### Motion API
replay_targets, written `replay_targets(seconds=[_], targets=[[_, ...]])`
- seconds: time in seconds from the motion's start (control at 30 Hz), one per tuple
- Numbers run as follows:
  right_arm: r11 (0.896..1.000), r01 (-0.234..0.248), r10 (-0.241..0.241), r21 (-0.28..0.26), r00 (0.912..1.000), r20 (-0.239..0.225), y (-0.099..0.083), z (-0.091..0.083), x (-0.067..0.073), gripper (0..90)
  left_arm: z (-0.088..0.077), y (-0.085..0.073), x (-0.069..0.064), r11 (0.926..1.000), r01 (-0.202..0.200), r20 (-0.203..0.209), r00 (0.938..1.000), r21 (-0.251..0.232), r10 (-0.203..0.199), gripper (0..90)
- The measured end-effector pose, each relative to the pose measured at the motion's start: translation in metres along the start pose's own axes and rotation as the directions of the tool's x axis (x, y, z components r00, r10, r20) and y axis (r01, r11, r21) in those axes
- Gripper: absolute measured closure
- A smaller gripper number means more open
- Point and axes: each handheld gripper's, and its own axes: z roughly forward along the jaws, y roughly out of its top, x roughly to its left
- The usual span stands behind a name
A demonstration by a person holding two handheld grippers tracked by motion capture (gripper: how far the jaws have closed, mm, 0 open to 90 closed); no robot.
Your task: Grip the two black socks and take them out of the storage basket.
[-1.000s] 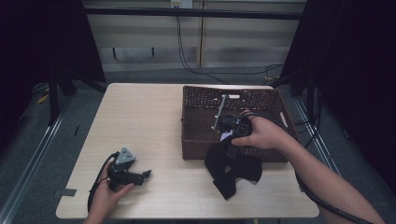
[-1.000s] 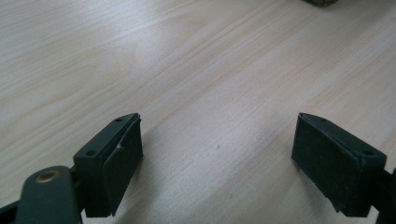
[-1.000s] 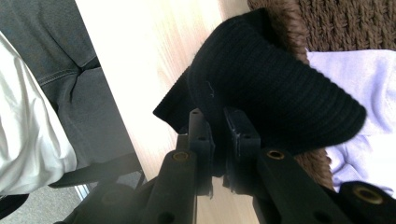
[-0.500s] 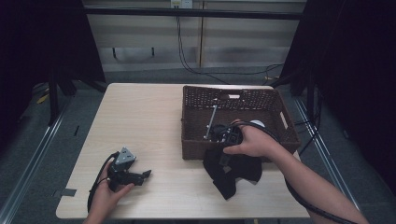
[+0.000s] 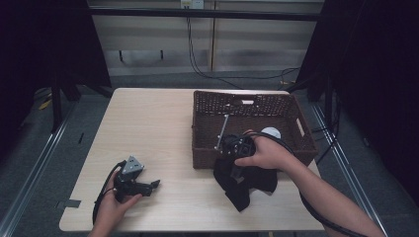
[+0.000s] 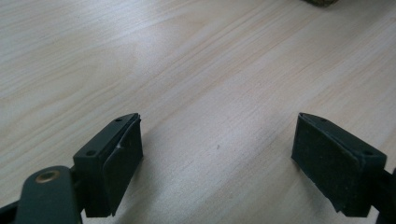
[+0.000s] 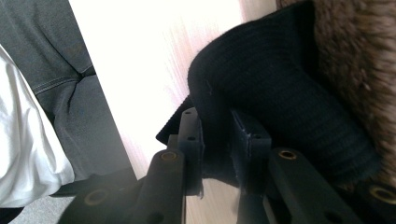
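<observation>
A black knitted cloth (image 5: 245, 185) lies crumpled on the table just in front of the brown wicker basket (image 5: 207, 148). My right gripper (image 5: 236, 172) points down into it from above. In the right gripper view the jaws (image 7: 215, 126) stand close together with a fold of the black cloth (image 7: 271, 84) filling the gap; they have just been opening a little, and the pads still touch the fold. My left gripper (image 5: 152, 184) rests low over the table at the front left. Its jaws (image 6: 217, 149) are wide apart with bare wood between them.
The basket holds a white round thing (image 5: 271, 132) near its front right. The pale wooden table (image 5: 148, 128) stretches left of the basket. Its front edge runs close behind the cloth, with the person's lap (image 7: 60, 93) beyond it. Cables trail from both grippers.
My right hand has come down and to the left from the basket's front rim, lowering the black cloth onto the table. The left gripper has stayed put.
</observation>
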Motion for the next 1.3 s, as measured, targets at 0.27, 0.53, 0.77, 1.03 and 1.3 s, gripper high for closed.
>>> replay_targets(seconds=[0.27,0.53,0.77,1.03,1.3], targets=[[1.0,0.019,-0.019,-0.012,0.9996,0.02,0.005,-0.002,0.003,70.8,0.0,0.0,0.0,1.0,0.0,0.0,1.0,0.0,0.0,15.6],[0.998,0.008,-0.007,-0.055,0.9996,0.027,0.005,-0.002,0.008,49.4,0.0,0.0,0.0,1.0,0.005,0.001,1.0,-0.001,-0.005,15.6],[0.995,-0.007,0.013,-0.095,0.998,0.062,-0.005,-0.006,0.01,32.3,0.0,0.0,0.0,1.0,0.001,0.0,1.0,-0.001,-0.001,15.6],[0.996,-0.011,0.017,-0.085,0.9973,0.072,-0.018,-0.007,0.008,24.2,0.0,0.0,0.0,1.0,0.001,0.0,1.0,-0.001,-0.001,15.6],[0.995,-0.041,0.047,-0.086,0.9965,0.069,-0.038,-0.008,0.003,21.2,0.0,0.0,0.001,0.9999,-0.009,0.002,1.0,0.009,0.009,15.6]])
